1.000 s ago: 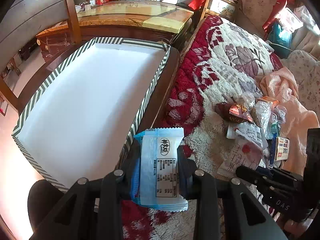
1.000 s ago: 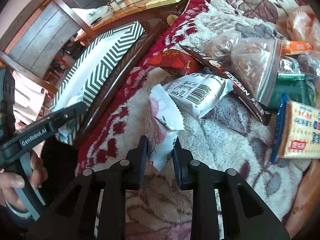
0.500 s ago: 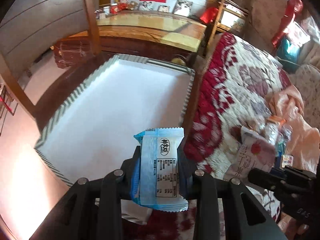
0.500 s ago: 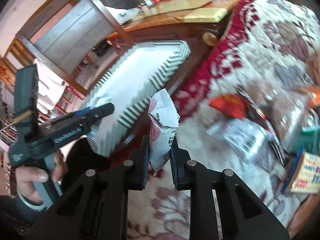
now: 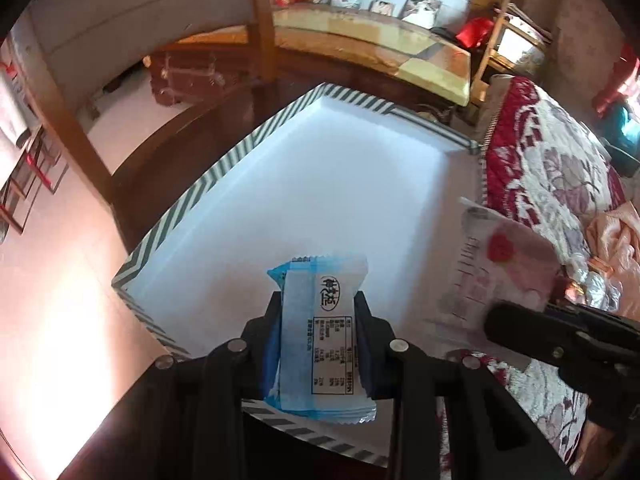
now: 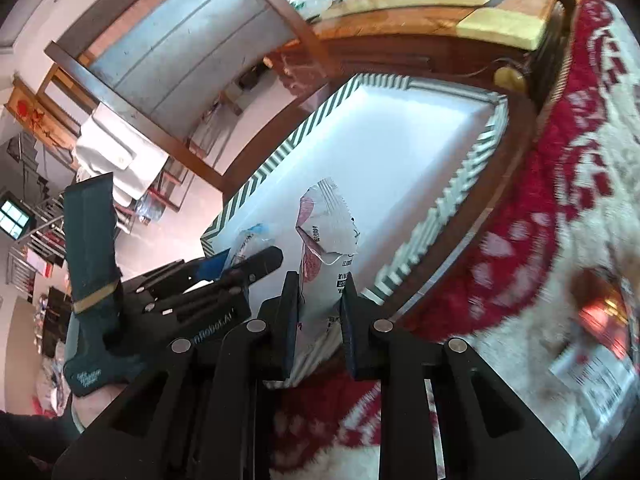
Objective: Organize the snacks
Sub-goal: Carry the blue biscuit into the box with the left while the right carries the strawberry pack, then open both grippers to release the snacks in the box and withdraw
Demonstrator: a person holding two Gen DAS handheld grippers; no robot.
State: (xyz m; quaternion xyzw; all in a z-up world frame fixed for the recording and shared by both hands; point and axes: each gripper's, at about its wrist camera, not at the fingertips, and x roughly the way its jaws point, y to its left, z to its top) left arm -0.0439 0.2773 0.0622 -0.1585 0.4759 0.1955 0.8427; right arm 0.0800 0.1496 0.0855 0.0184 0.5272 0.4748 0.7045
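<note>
My left gripper (image 5: 318, 312) is shut on a blue and white snack packet (image 5: 320, 332) and holds it above the near end of the white box with a striped rim (image 5: 224, 168). My right gripper (image 6: 318, 292) is shut on a white and pink snack bag (image 6: 326, 248) and holds it over the near edge of the same box (image 6: 280, 152). The left gripper (image 6: 256, 262) shows at the left of the right wrist view. The pink bag (image 5: 504, 264) and the right gripper (image 5: 560, 340) show at the right of the left wrist view.
The box lies on a dark wooden surface (image 5: 160, 160) beside a red and white floral blanket (image 5: 552, 168). More snack packs (image 6: 600, 320) lie on the blanket at the right. A wooden table (image 5: 360, 40) stands behind the box, a wooden post (image 5: 260, 20) at the far left.
Both grippers have risen and moved left from the blanket to above the box, each still holding its packet. The right gripper lifted the pink bag off the blanket.
</note>
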